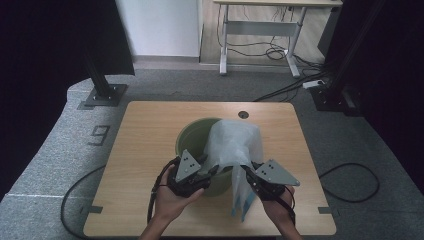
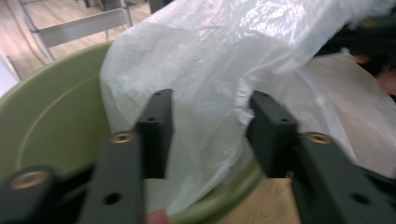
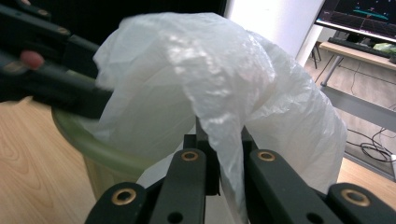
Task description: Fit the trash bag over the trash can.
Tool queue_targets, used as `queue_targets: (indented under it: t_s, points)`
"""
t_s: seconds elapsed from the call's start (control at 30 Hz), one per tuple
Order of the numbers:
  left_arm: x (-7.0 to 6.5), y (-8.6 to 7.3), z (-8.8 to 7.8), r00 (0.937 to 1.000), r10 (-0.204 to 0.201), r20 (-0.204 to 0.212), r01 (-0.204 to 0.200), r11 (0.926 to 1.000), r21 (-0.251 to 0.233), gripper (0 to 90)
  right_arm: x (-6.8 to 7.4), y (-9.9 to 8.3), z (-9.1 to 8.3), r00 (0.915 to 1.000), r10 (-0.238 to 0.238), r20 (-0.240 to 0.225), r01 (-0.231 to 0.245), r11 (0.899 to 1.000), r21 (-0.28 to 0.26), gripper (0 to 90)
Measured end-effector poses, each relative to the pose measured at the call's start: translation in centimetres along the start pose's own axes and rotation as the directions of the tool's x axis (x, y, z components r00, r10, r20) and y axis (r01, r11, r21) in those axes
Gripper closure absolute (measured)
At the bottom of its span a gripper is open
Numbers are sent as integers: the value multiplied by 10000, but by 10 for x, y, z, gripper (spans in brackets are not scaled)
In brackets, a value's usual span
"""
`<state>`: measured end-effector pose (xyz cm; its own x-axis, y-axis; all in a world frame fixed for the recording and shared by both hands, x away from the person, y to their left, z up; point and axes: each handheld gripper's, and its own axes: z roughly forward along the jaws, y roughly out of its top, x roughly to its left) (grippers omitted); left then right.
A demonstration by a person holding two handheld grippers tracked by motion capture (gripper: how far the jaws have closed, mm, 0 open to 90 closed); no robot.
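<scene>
A green bin (image 1: pixel 192 137) stands in the middle of the wooden table (image 1: pixel 150 125). A white translucent plastic bag (image 1: pixel 234 142) is draped over its right half and hangs down its front right side. My left gripper (image 1: pixel 212 170) is at the bin's near rim. In the left gripper view its jaws stand apart around a fold of the bag (image 2: pixel 210 56), above the green rim (image 2: pixel 51 121), with gripper (image 2: pixel 212 130) open. My right gripper (image 1: pixel 246 172) is just right of it. In the right gripper view this gripper (image 3: pixel 219 140) is shut on a pinch of bag film (image 3: pixel 187 70).
A round cable hole (image 1: pixel 243 114) lies at the table's far edge. Black frame posts (image 1: pixel 102 85) stand on the grey carpet at the far left and right. A white desk frame (image 1: pixel 260 30) and cables (image 1: pixel 350 182) are beyond the table.
</scene>
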<state>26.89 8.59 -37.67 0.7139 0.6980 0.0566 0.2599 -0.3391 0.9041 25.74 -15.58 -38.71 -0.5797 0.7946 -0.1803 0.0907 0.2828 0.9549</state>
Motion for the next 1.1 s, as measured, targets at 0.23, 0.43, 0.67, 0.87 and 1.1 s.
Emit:
queue_targets:
  t_s: [0.23,0.43,0.67,0.87,1.1]
  points:
    - [7,6,5,9977,-132,661,113,9995,293,864,-1,-11,-6,9988,246,-431,-251,9996,-95,770]
    - [21,4,-2,9989,-451,111,448,9987,237,896,1,-23,-21,9945,610,-847,-634,9976,-264,490]
    - [47,-4,-15,9933,-941,-677,949,9954,100,896,-5,-40,-56,9796,998,-1744,-1107,9924,-535,365]
    - [67,-11,-28,9836,-1403,-1130,1399,9901,-118,896,-29,-57,-56,9765,1752,-1256,-1775,9841,-74,340]
    - [94,-15,-35,9729,-1850,-1386,1846,9827,-161,896,-55,-82,-32,9690,2397,-598,-2360,9698,623,313]
